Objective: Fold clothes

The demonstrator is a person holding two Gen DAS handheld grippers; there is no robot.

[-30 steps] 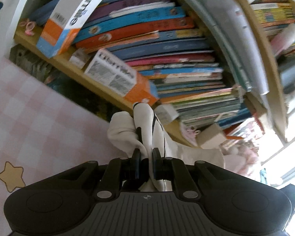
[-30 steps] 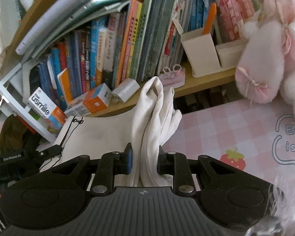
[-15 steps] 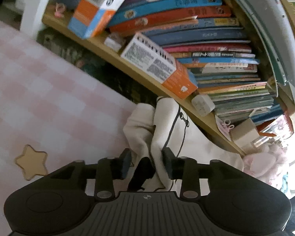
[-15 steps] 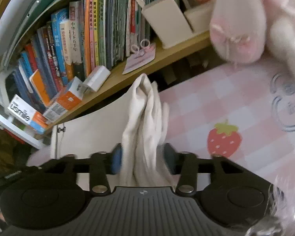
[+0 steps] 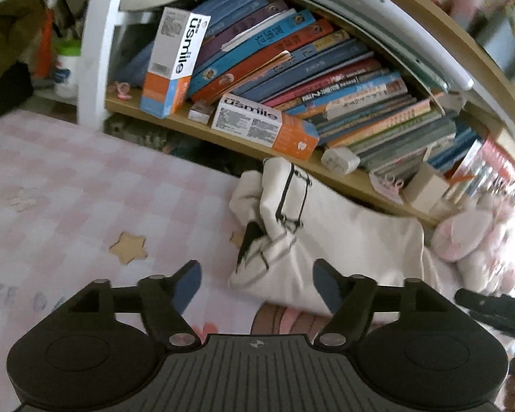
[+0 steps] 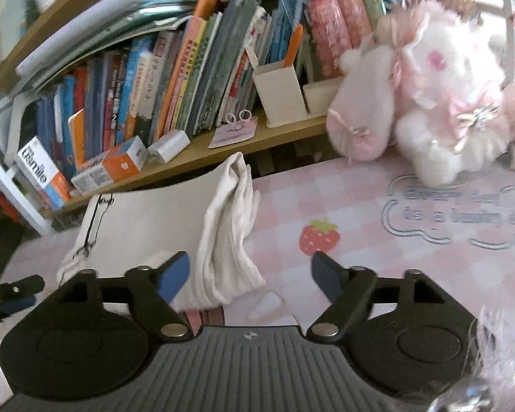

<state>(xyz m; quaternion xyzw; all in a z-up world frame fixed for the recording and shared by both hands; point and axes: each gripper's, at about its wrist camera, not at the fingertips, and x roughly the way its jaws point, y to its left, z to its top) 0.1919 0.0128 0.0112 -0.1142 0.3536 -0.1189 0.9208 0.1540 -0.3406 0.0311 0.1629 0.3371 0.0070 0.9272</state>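
Both the left gripper and right gripper are opening, nothing pinched, above a soft, light white garment bunched on the pink checked table beside the bookshelf, probably best gripped at its corners.

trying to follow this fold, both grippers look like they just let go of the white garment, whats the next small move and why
Probably draw both grippers back clear of the cloth. The left gripper and right gripper have jaws opening with no pad pressing the white garment, which lies bunched on the pink checked mat by the bookshelf. Then re-grip an edge for the next fold.
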